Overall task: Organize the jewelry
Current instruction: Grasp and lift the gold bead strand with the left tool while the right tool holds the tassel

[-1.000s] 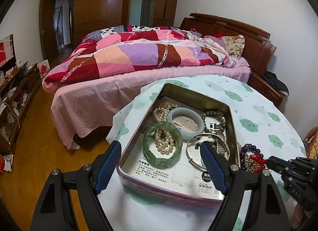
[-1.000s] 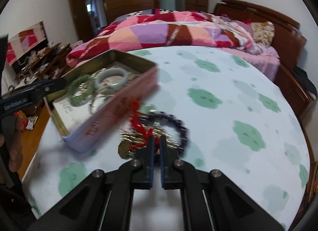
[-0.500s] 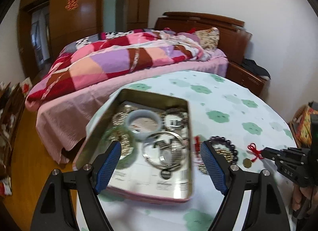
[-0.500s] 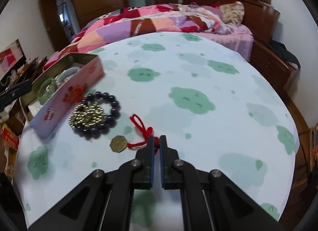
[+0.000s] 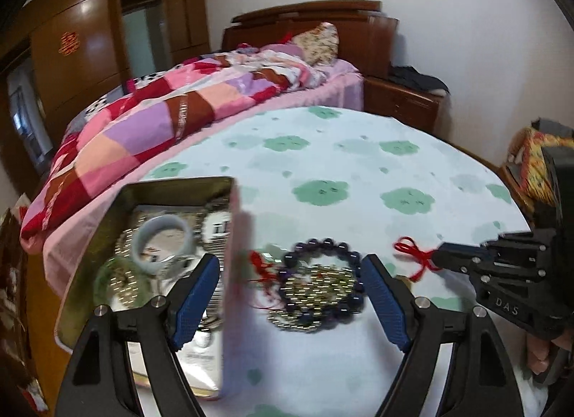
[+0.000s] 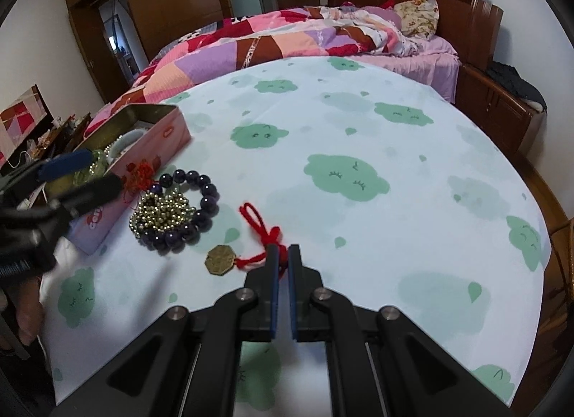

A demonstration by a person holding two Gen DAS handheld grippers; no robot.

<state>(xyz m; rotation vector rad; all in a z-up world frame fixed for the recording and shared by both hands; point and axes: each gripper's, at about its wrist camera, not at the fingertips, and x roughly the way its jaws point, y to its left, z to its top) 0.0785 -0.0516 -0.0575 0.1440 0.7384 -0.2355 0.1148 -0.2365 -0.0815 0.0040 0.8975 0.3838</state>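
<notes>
Two grippers at work; right gripper, low centre of its view, is clamped on the red cord of a coin charm lying on the cloth; left gripper has jaws wide but closing, astride the bead bracelet w/o touching. Tin sits upper left, bangles inside. Step: sorting loose pieces; next, prob. carry charm to tin and release.
</notes>
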